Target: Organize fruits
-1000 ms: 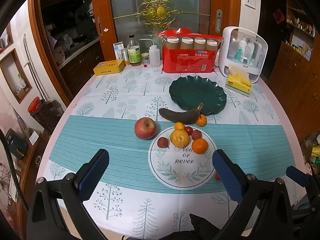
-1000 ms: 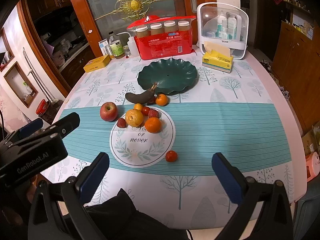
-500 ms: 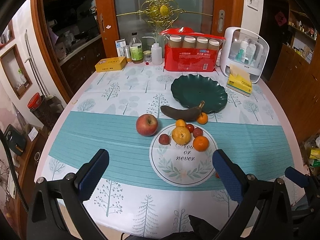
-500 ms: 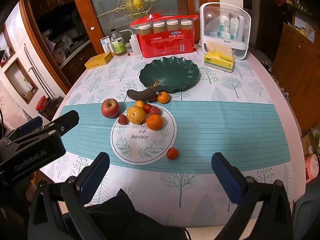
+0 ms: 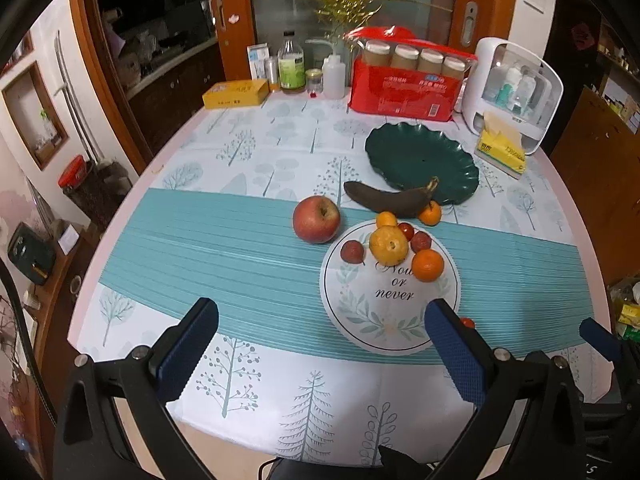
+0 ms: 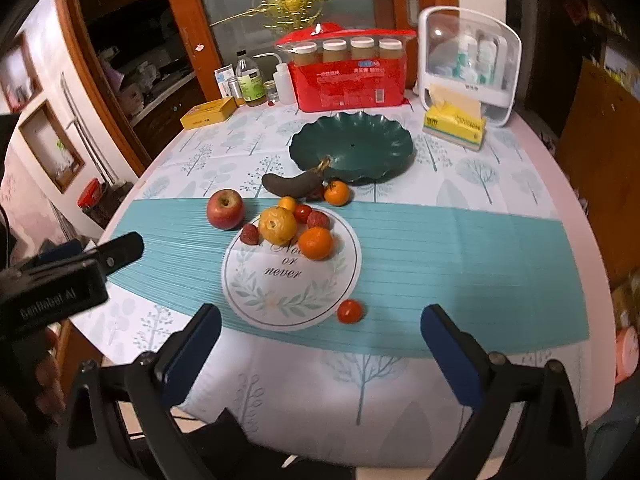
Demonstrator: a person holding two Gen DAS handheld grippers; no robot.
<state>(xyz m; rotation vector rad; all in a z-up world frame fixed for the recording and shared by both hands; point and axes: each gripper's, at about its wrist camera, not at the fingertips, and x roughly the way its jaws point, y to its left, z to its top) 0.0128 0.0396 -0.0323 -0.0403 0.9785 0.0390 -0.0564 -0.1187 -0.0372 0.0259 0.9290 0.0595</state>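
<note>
A round white mat (image 5: 394,312) (image 6: 276,292) holds a yellow pear (image 5: 389,245) (image 6: 277,225), an orange (image 5: 427,265) (image 6: 316,243) and small red fruits. A red apple (image 5: 316,219) (image 6: 225,209) lies left of it. A dark banana (image 5: 386,200) (image 6: 290,185) leans on the empty green plate (image 5: 420,156) (image 6: 352,148). A cherry tomato (image 6: 349,311) lies by the mat's near right edge. My left gripper (image 5: 320,344) and right gripper (image 6: 320,340) are open, empty, above the table's near edge.
At the back stand a red pack of jars (image 5: 406,80), bottles (image 5: 292,66), a yellow box (image 5: 235,94), a white organizer (image 5: 516,92) and a yellow tissue pack (image 5: 502,148). The left gripper's body (image 6: 56,284) shows at the right view's left.
Both grippers have drifted slightly; the table scene shifts a little in view. The fruits have not moved. Both grippers stay open.
</note>
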